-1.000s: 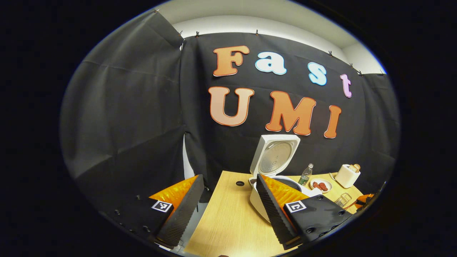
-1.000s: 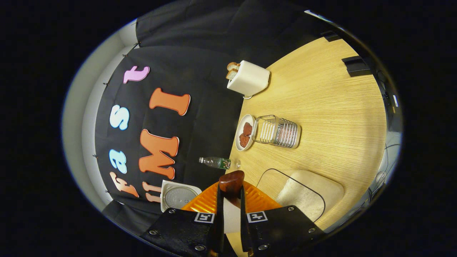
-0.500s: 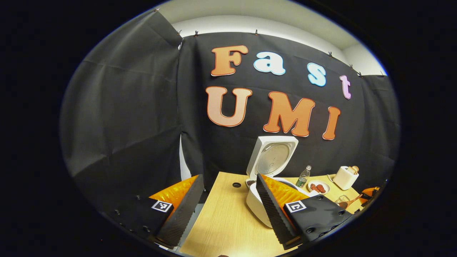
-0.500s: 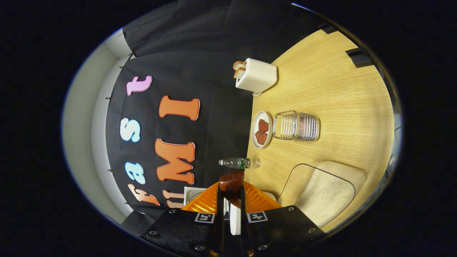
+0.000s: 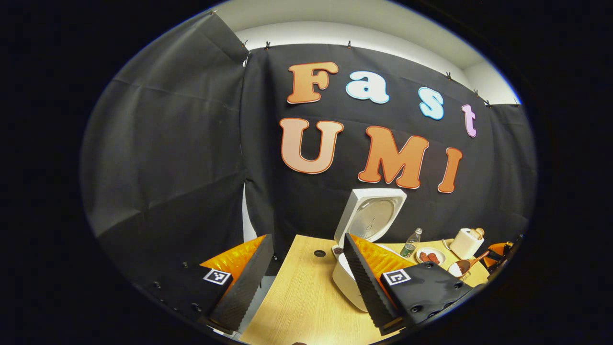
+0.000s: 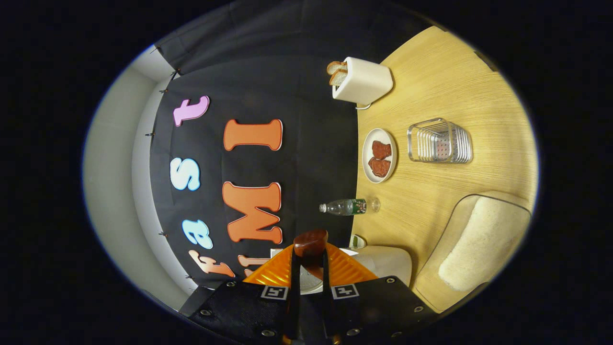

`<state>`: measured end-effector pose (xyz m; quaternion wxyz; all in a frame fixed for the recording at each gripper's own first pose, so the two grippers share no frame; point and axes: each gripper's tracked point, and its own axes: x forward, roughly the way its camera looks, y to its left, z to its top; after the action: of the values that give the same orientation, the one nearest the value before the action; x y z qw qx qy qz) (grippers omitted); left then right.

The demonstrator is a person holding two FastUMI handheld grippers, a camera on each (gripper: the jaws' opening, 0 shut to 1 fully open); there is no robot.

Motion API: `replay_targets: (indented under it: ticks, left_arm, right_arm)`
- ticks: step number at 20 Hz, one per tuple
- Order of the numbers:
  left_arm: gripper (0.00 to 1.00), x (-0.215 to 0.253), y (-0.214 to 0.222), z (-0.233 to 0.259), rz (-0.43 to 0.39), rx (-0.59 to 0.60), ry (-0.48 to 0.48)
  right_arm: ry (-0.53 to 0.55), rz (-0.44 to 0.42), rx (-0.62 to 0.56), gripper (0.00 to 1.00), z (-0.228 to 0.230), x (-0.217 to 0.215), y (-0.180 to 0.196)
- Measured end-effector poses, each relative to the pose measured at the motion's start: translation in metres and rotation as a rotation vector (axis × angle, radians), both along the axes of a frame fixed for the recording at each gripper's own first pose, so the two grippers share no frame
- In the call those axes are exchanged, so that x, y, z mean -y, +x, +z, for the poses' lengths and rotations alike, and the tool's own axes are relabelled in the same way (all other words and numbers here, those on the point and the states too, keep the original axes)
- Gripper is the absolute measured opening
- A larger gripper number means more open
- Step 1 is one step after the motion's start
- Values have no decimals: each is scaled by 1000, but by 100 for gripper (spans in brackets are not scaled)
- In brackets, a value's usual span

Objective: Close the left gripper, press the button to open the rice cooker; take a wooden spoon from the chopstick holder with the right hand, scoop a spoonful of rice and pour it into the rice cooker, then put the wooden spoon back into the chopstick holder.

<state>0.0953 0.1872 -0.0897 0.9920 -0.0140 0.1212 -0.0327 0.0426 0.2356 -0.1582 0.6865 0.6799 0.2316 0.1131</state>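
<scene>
With the rice cooker (image 5: 366, 225) lid already up ahead of our spread left claw (image 5: 306, 275), we are carrying the rice-loaded wooden spoon (image 6: 310, 245), clamped in our right claw (image 6: 310, 268), toward it; pouring and returning remain.

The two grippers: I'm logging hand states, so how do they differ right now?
The left gripper stands wide open and holds nothing; the right gripper is shut on the wooden spoon. The left faces the open rice cooker; the right is rolled sideways, with the table at its right. Both hang above the table.
</scene>
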Motion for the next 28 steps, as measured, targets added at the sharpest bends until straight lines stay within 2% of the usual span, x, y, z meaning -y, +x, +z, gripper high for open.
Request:
replay_targets:
  ticks: [10,13,21,28]
  left_arm:
    - [99,-18,20,-3,43,-9,-13]
    - [99,-20,24,-4,37,-19,-2]
    - [99,-28,27,-13,39,-39,-11]
    - [99,-41,26,-12,53,-35,-12]
  right_arm:
    - [6,97,25,19,18,-88,48]
    - [-41,102,41,19,20,-115,63]
    - [-246,127,184,19,49,-164,87]
    - [-314,128,251,19,72,-176,92]
